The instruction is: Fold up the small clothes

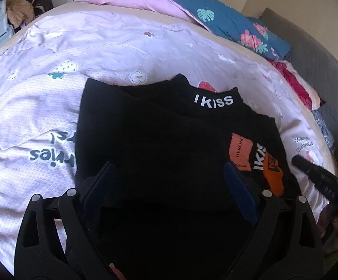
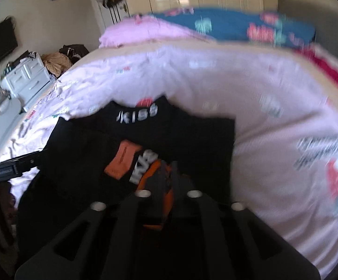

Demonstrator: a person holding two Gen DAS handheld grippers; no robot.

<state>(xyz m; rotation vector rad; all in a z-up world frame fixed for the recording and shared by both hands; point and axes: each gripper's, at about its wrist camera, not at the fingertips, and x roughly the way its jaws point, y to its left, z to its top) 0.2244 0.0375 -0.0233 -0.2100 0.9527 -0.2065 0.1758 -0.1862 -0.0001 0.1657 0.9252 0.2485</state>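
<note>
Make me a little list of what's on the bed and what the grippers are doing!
garment: black top, partly folded, white letters at collar
patch: orange patch on its front
surface: pink printed bedspread
far side: blue flowered quilt
left gripper: open, over the top
right gripper: narrow gap, blurred, grip unclear

right-wrist view motion-blurred, black garment (image 2: pixel 80 163) cut off below
</note>
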